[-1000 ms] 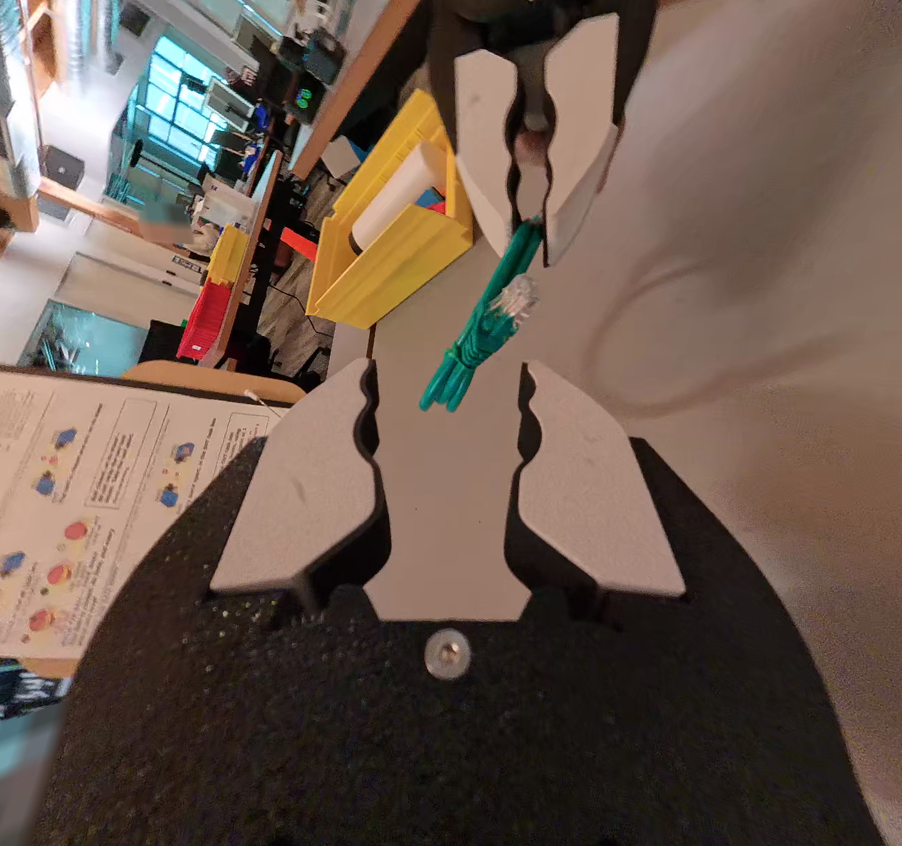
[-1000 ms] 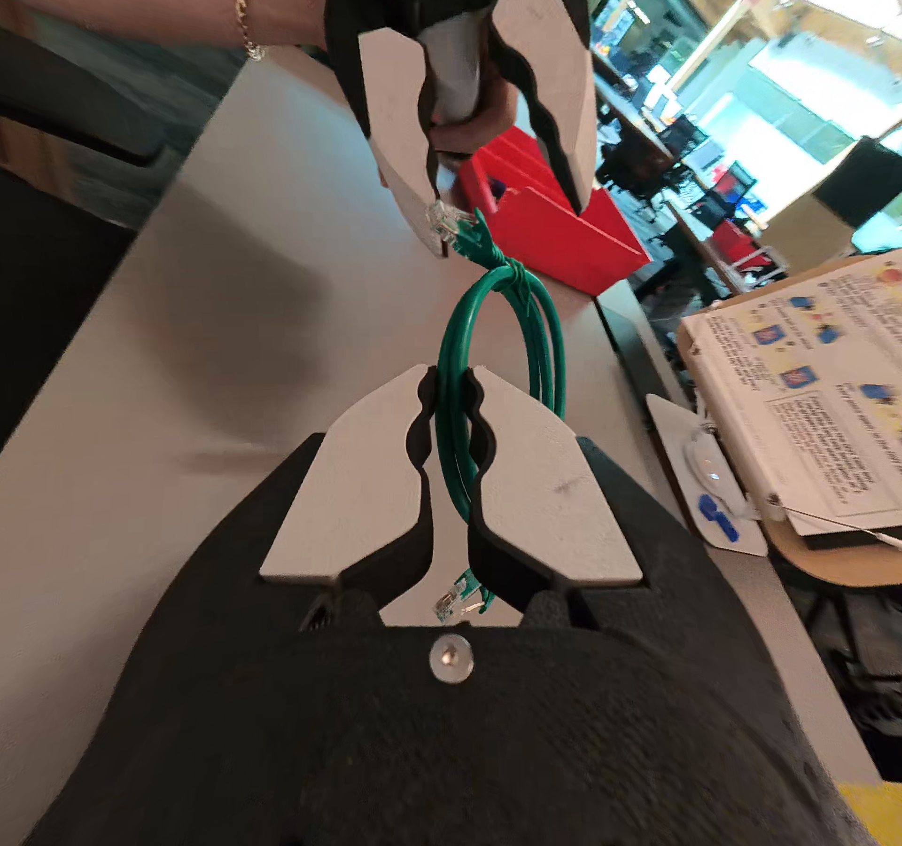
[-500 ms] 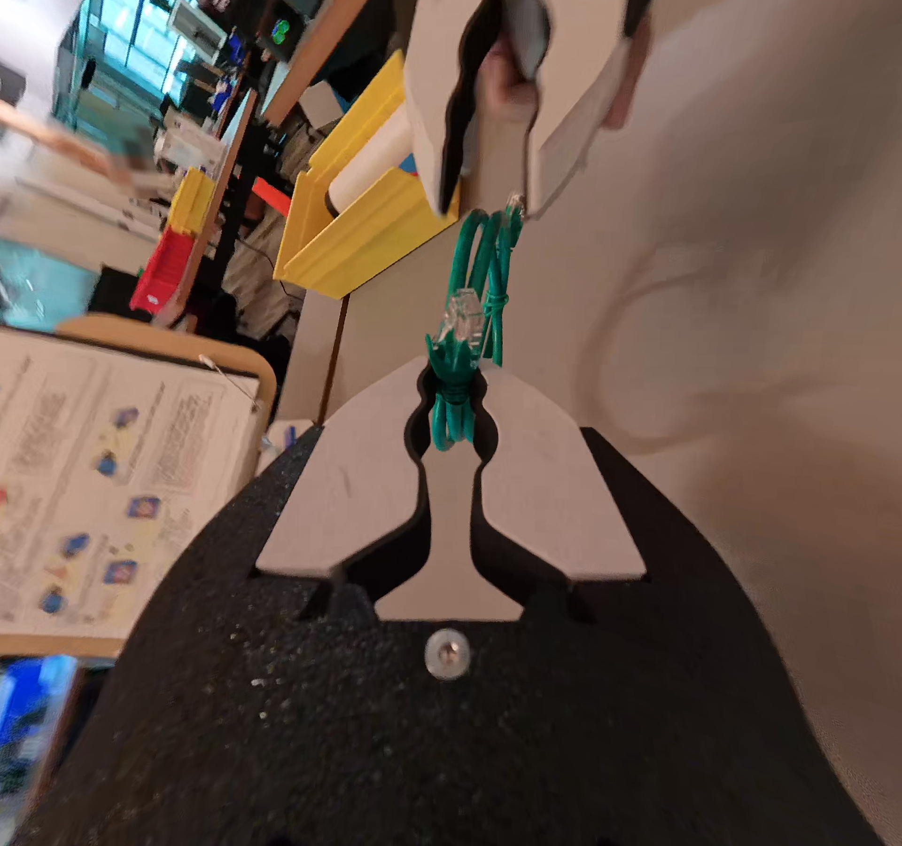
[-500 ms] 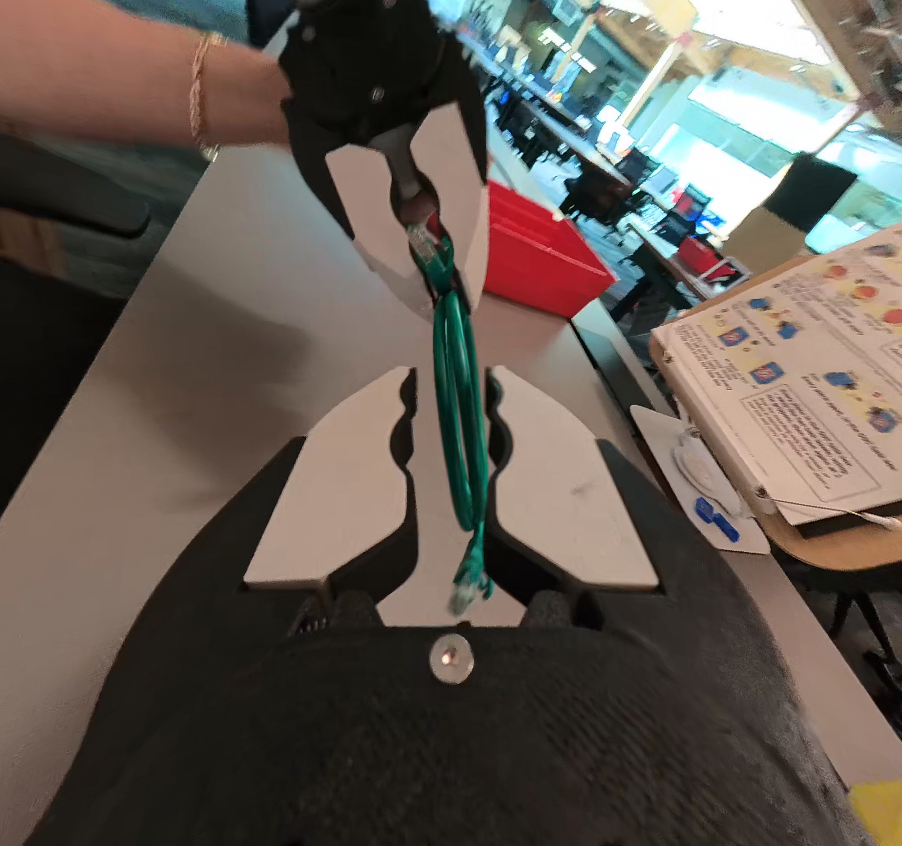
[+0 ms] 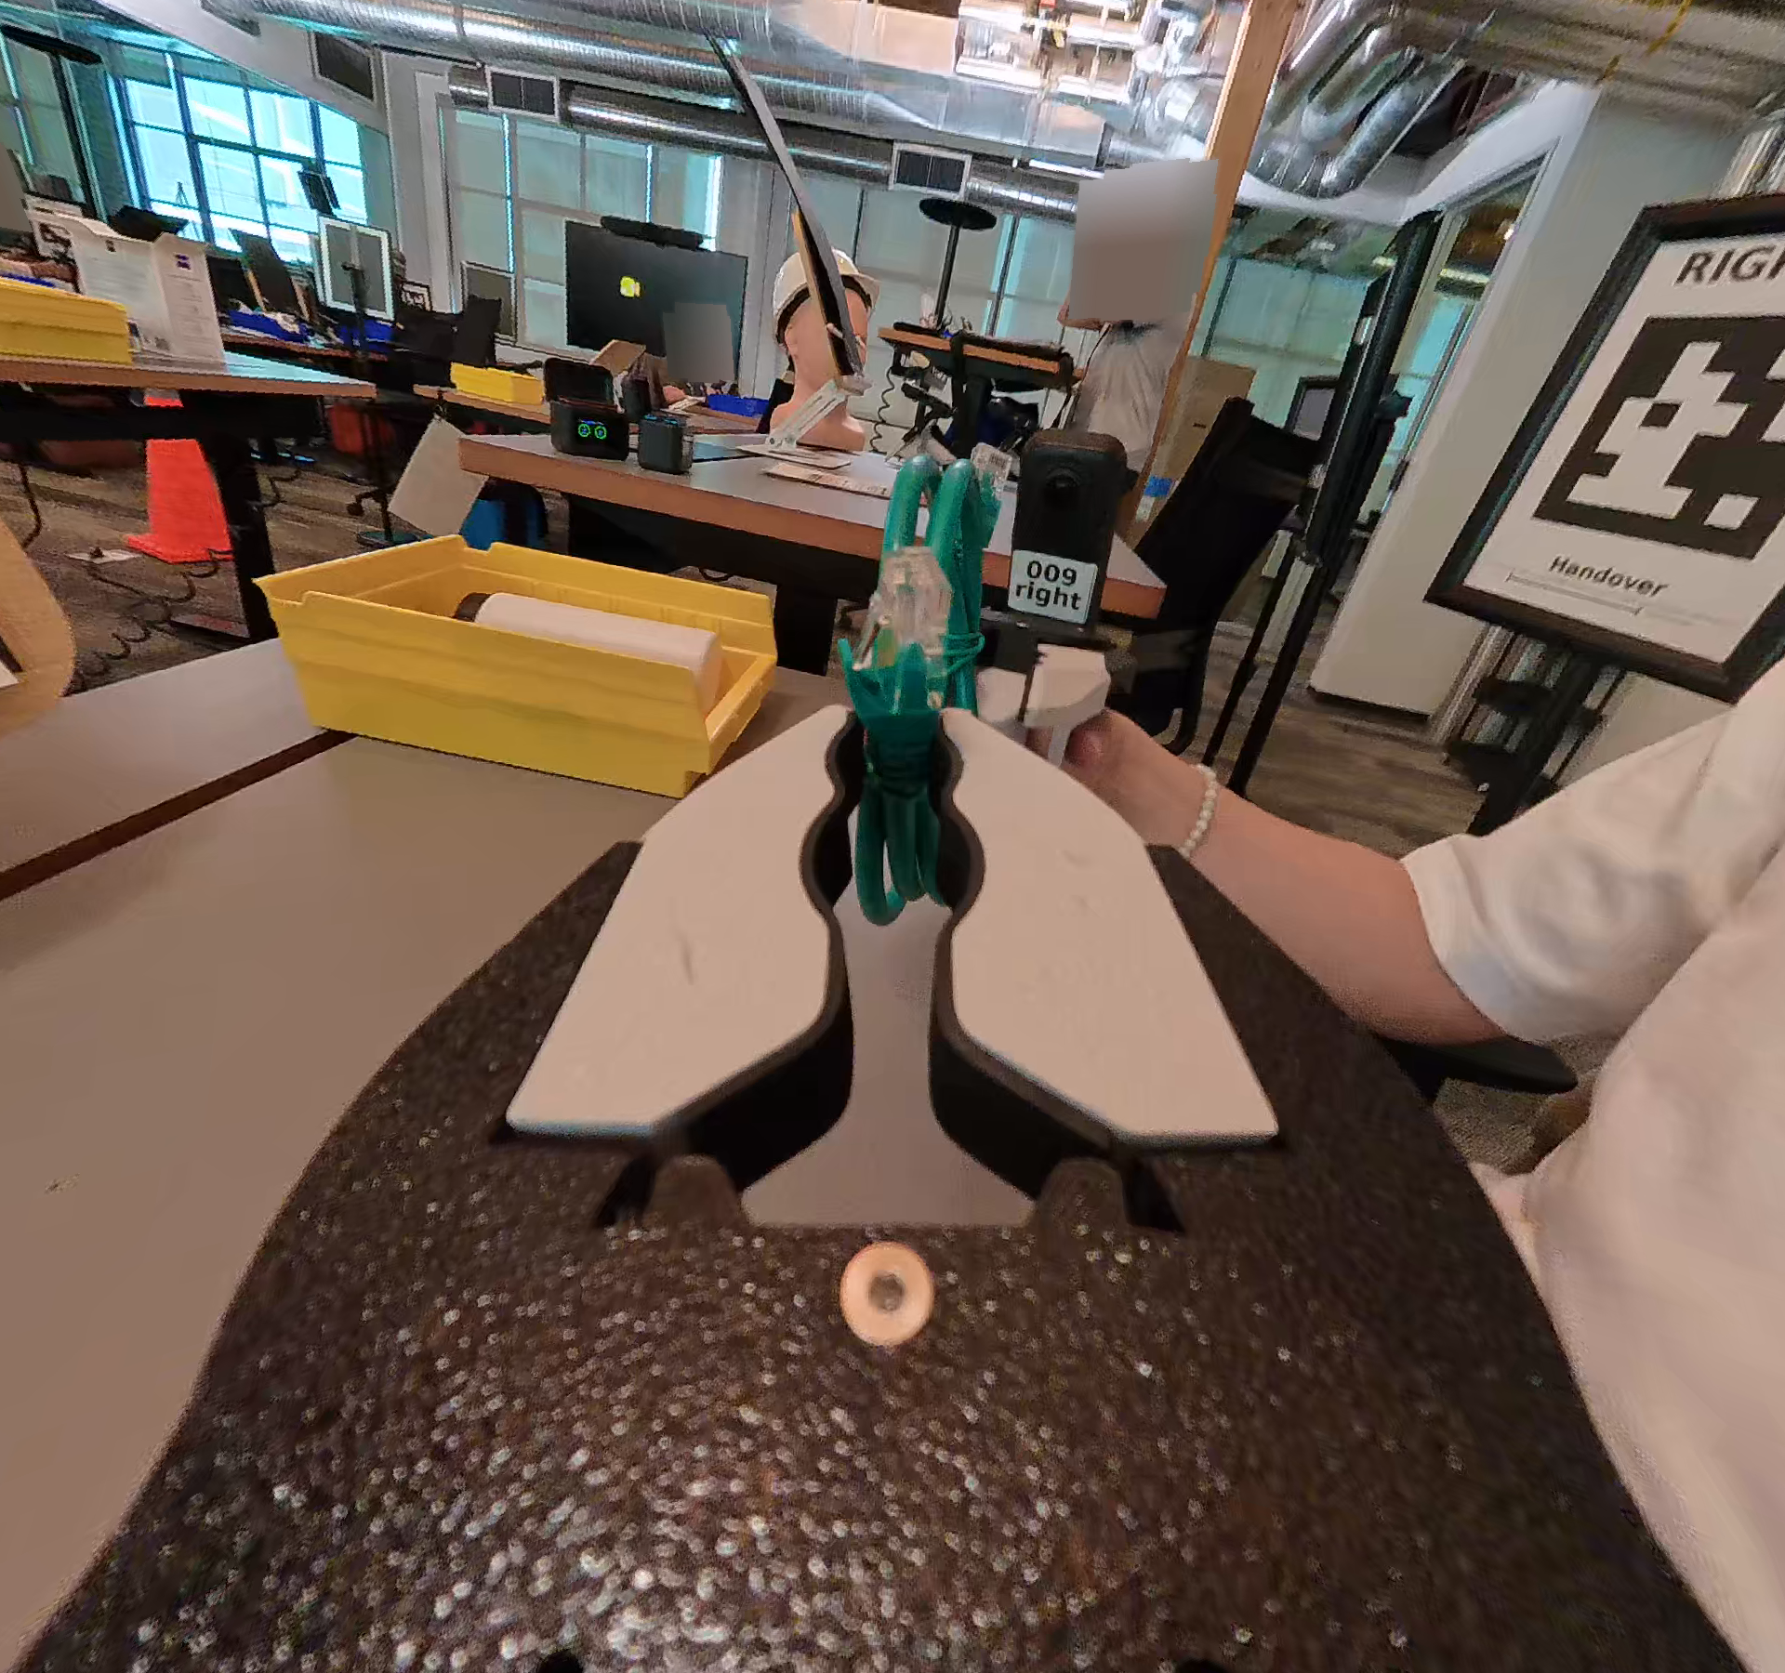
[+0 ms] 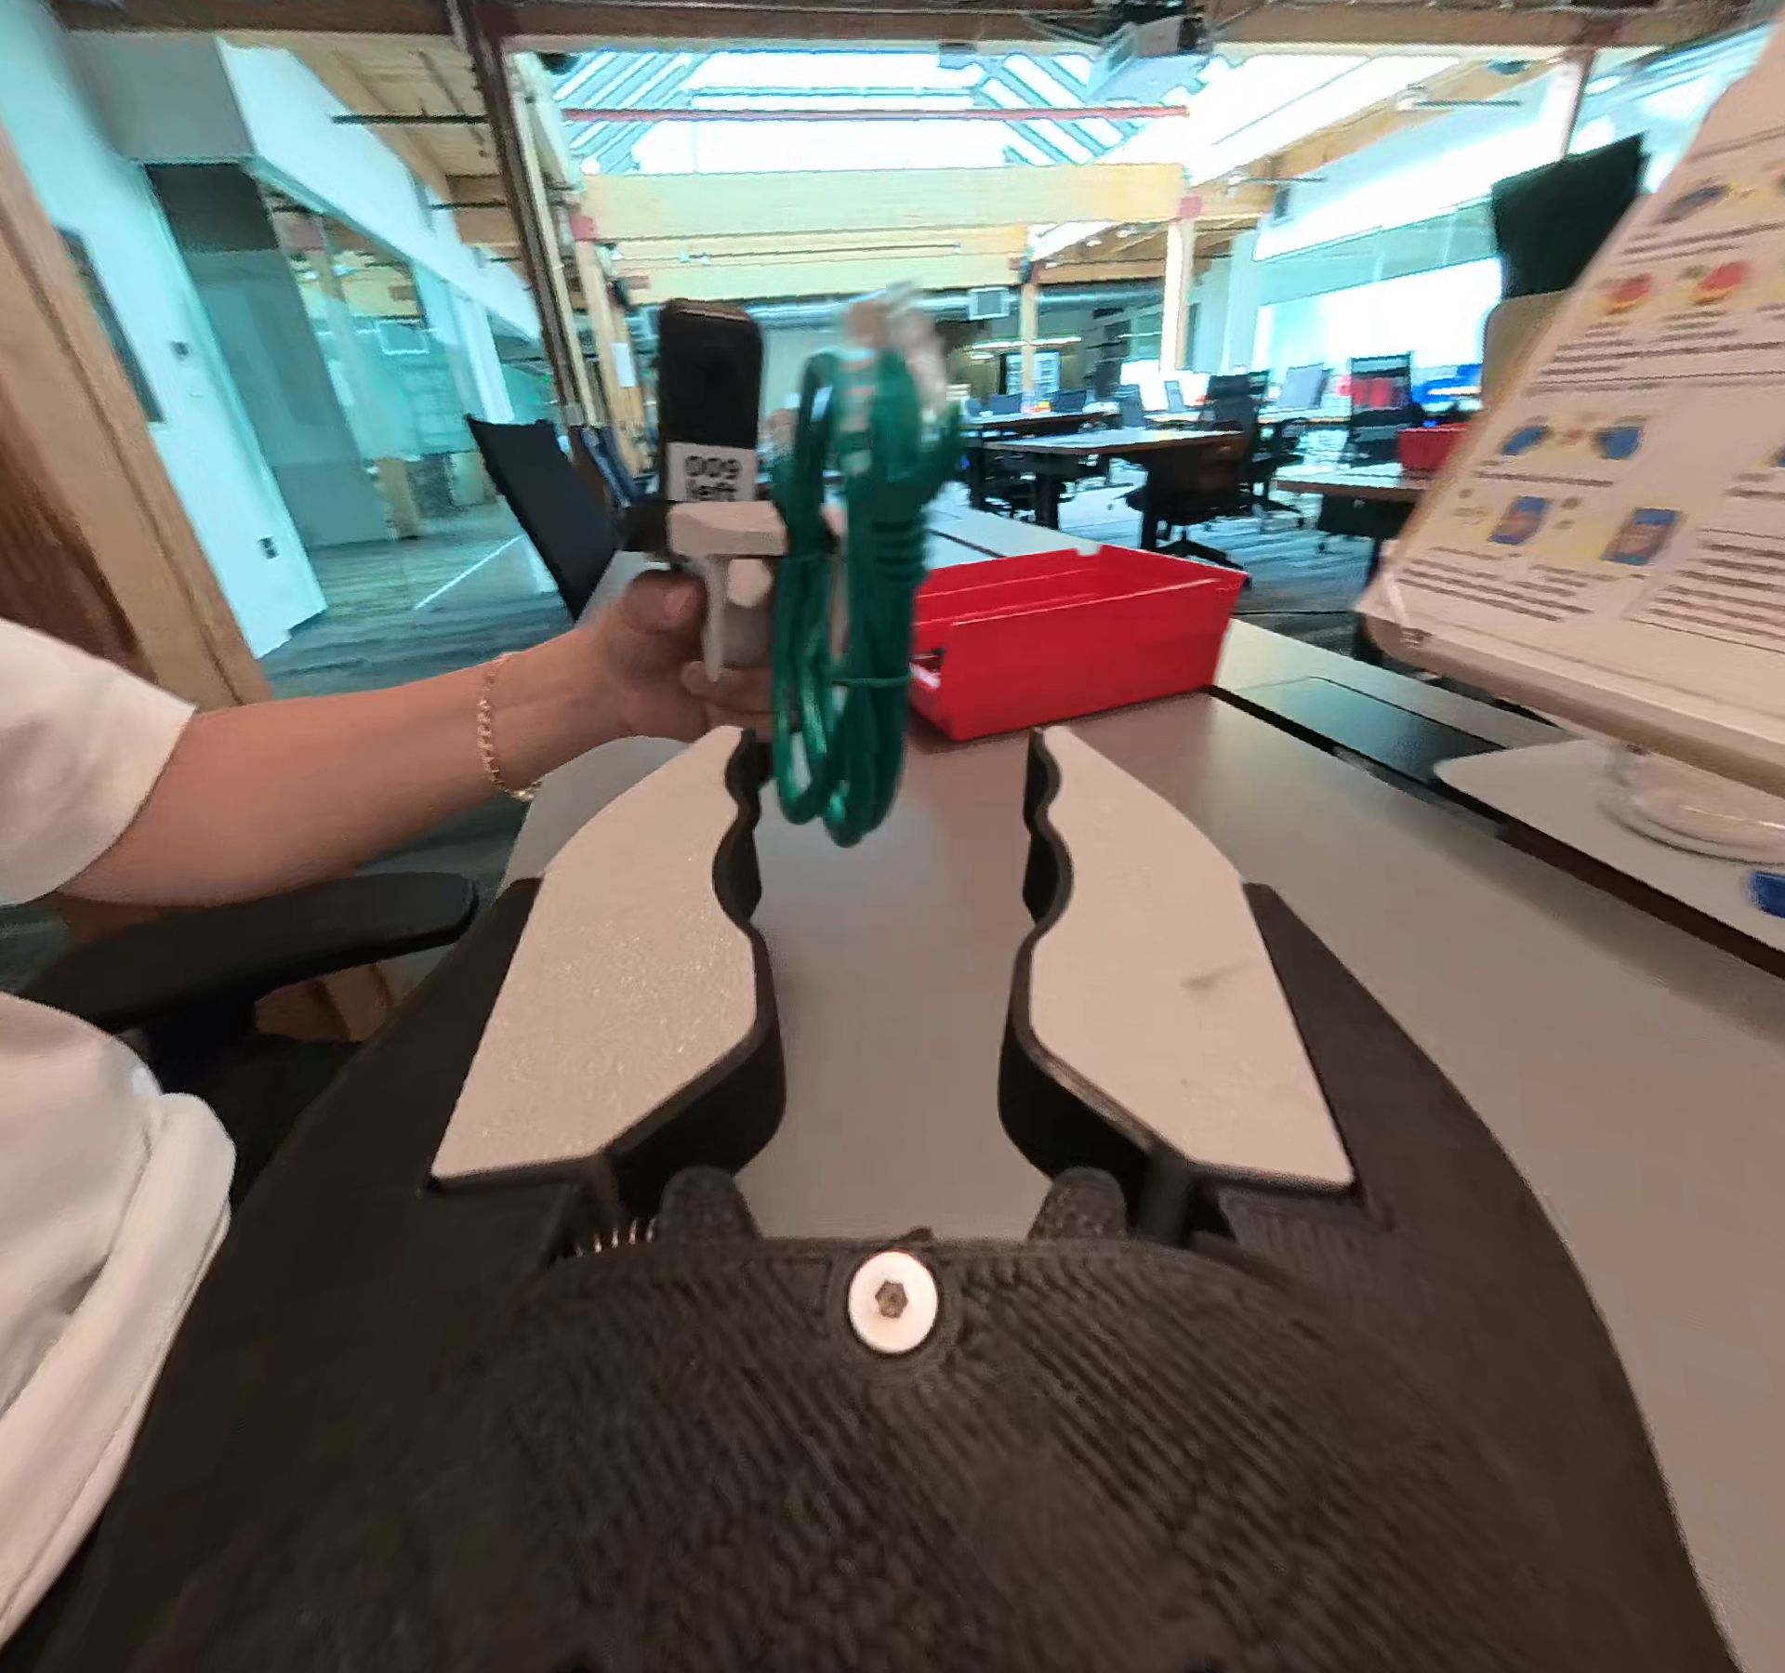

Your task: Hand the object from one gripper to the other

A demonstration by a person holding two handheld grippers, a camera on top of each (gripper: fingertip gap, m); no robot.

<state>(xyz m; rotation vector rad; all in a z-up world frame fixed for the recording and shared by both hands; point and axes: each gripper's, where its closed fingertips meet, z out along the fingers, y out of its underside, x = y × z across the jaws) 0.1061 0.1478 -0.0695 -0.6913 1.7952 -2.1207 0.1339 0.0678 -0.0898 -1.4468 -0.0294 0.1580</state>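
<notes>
Glossy green plastic-sheathed cable [image 5: 903, 815], matt grainy grey tongs [image 5: 898, 738], smooth yellow plastic bin [image 5: 502, 671].

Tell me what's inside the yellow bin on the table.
A white roll with a dark end lies in the yellow bin. The front wall hides the bin's floor and anything lower.

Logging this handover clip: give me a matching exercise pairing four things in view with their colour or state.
Things:
1. left gripper
2. right gripper
3. bin holding a white roll
4. bin on the far table edge

States:
A. red
B. open, nothing between its fingers
C. yellow
D. shut on the green cable

Pairs: 1-D, 2-B, 3-C, 4-A
</notes>
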